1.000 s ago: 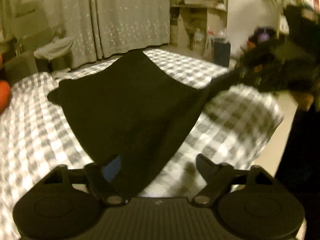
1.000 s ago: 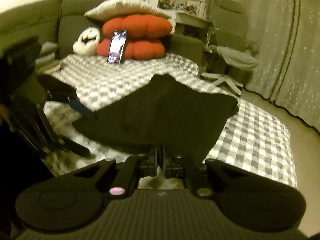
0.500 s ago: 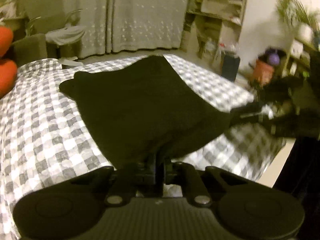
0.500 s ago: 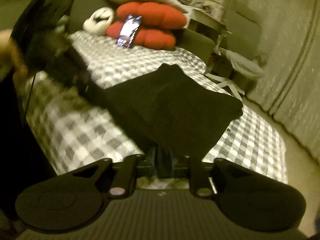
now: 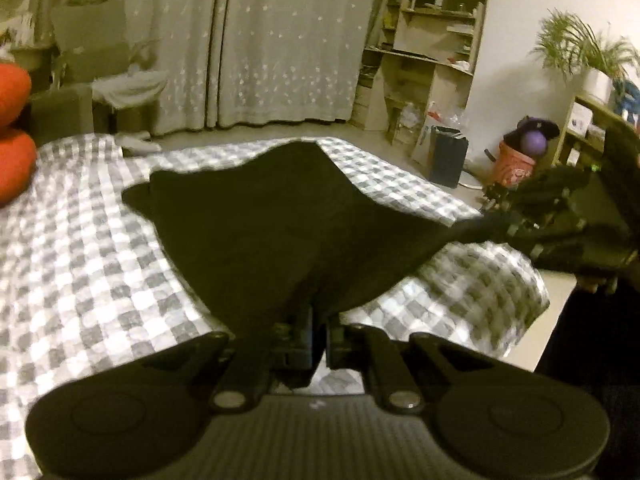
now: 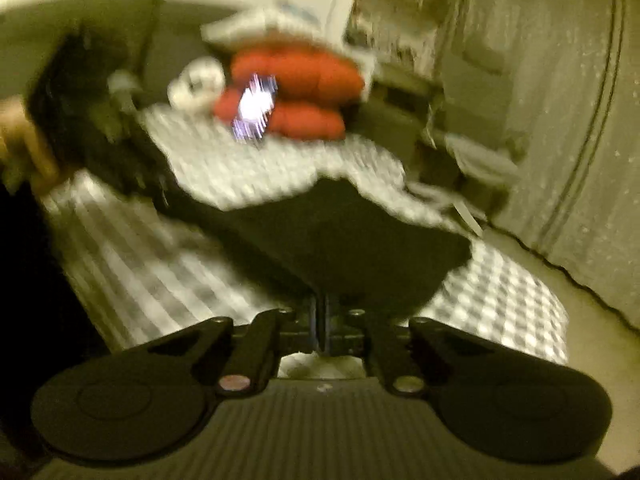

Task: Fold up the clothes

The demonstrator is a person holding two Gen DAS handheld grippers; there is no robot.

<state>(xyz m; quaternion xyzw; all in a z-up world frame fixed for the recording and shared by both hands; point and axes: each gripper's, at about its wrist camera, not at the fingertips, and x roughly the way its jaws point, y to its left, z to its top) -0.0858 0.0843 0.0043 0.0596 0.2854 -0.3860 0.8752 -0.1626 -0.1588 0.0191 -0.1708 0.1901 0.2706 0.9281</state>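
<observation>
red cushions (image 6: 296, 96) and glowing phone (image 6: 254, 110) beyond black garment (image 5: 280, 232)

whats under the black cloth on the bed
The checkered bedspread shows all around the black cloth, whose near edge is lifted by both grippers. Whatever lies beneath its middle is covered and cannot be seen.

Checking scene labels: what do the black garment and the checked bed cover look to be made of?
Black garment: soft matte fabric, maybe knit; it sags between its pinched corners without shine. Checked bed cover: grey-and-white textile, likely cotton; puckered surface, exact weave unclear.
</observation>
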